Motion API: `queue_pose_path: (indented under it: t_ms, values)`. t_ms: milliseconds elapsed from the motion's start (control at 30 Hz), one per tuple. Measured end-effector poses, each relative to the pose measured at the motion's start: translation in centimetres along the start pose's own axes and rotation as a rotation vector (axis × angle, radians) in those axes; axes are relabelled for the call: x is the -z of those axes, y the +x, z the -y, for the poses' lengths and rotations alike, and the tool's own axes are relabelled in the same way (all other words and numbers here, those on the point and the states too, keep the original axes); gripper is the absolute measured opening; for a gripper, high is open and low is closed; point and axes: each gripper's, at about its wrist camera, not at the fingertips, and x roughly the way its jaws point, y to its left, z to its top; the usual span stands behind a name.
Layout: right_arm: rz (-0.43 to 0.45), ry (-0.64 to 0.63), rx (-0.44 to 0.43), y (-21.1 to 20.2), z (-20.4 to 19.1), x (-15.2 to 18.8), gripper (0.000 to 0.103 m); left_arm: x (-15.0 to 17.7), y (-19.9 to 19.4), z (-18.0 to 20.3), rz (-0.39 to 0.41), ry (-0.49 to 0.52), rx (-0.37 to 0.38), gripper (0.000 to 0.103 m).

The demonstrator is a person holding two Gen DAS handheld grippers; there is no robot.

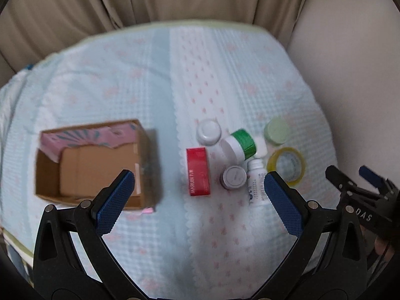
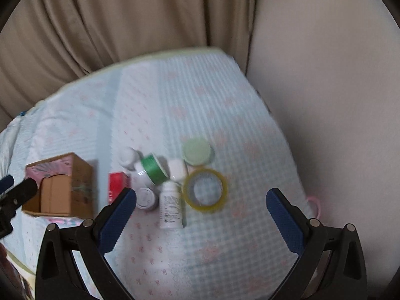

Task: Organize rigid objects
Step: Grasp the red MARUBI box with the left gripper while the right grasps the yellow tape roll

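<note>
An open cardboard box (image 1: 97,165) (image 2: 62,187) sits on the left of the bed. A cluster of small objects lies to its right: a red box (image 1: 198,171) (image 2: 117,185), a white jar (image 1: 208,131), a green-capped white jar on its side (image 1: 241,143) (image 2: 152,168), a grey-lidded jar (image 1: 233,176) (image 2: 146,197), a white bottle lying down (image 1: 256,182) (image 2: 171,205), a pale green lid (image 1: 277,131) (image 2: 197,151) and a yellow tape roll (image 1: 287,163) (image 2: 205,190). My left gripper (image 1: 197,200) is open and empty above the bed. My right gripper (image 2: 200,217) is open and empty; it also shows in the left wrist view (image 1: 350,175).
The bed has a light blue quilted cover (image 1: 150,87) with pink patterns. A beige curtain (image 1: 125,0) hangs behind it and a plain wall (image 2: 325,100) stands to the right. The bed's edge drops off at the right and back.
</note>
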Motion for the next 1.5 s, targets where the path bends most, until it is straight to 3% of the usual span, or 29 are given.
queue_pose_path:
  t_ms: [333,433,567,667,833,933,1300,1500]
  values:
    - [-0.188,0.261,0.03,14.1,1.4,2.5,0.103,0.4,15.1,-0.8,-0.162,-0.044,-0.048,0.098]
    - [-0.214,0.35,0.042,16.8,1.7,3.3,0.103,1.0,17.5,-1.1,-0.187,-0.041,-0.056,0.097]
    - [-0.198,0.425,0.077,18.5,2.1,3.9,0.103,1.3,20.2,-1.5,-0.222,-0.04,-0.056,0.084]
    - [-0.2,0.434,0.094,19.6,2.0,3.7,0.103,1.5,21.8,-1.5,-0.24,-0.046,-0.042,0.08]
    - [-0.178,0.439,0.163,20.6,2.6,3.1,0.103,2.2,23.9,-1.4,-0.286,-0.033,-0.026,0.052]
    - [-0.179,0.422,0.155,20.9,2.9,2.6,0.098,2.5,24.1,-1.3,-0.274,-0.018,-0.012,0.04]
    - [-0.172,0.388,0.148,19.7,2.2,2.1,0.098,3.2,22.5,-1.5,-0.242,-0.035,-0.005,0.038]
    - [-0.135,0.387,0.135,17.4,2.7,2.3,0.097,3.4,19.6,-1.2,-0.187,-0.038,0.009,0.038]
